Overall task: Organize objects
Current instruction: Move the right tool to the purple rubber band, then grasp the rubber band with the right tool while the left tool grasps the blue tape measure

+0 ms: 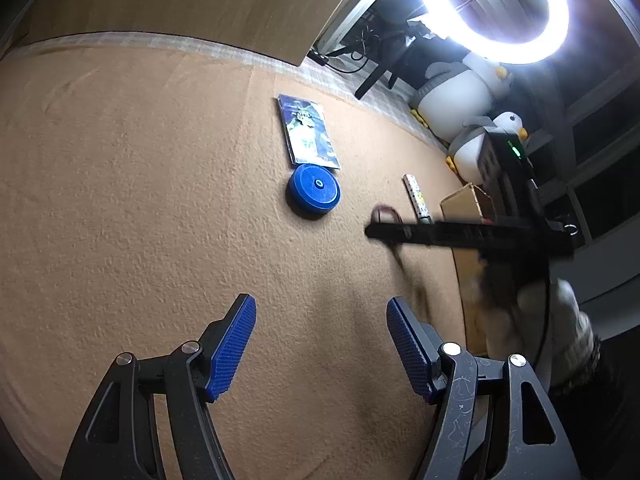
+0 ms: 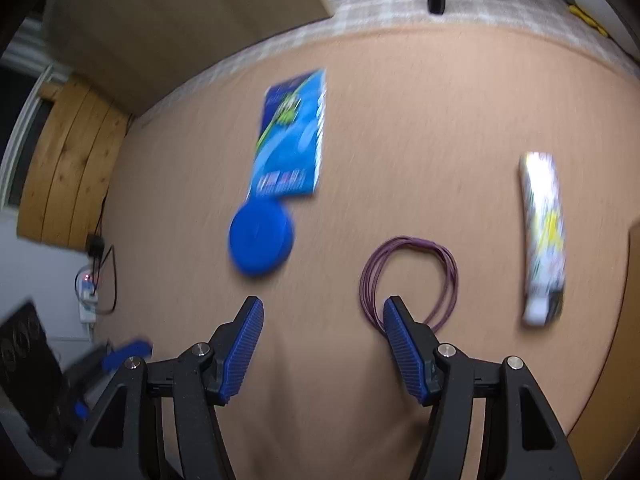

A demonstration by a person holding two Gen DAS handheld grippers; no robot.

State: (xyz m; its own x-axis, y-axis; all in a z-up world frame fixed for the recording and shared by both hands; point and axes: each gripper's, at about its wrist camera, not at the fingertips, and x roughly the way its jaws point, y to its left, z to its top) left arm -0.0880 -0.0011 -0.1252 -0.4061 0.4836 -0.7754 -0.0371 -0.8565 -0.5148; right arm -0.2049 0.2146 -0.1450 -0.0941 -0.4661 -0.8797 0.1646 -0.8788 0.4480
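Left gripper (image 1: 321, 344) spread, nothing between its 2 pads, above bare tan mat (image 1: 120, 200). Right gripper (image 2: 323, 346) spread, empty; purple cord coil (image 2: 408, 280) beside its right fingertip, possibly touching (blurred). Blue disc (image 2: 261, 235) abuts blue booklet (image 2: 290, 136); patterned tube (image 2: 544, 236) lies apart.

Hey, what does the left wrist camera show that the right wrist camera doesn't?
Only the left wrist view shows the lit ring light, two plush penguins, the cardboard box and the whole right gripper from the side. Only the right wrist view shows the wooden panel at left and the purple cord loop clearly, lying just ahead of the open right gripper. Both show the orange mat, blue round disc, blue packet and patterned tube.
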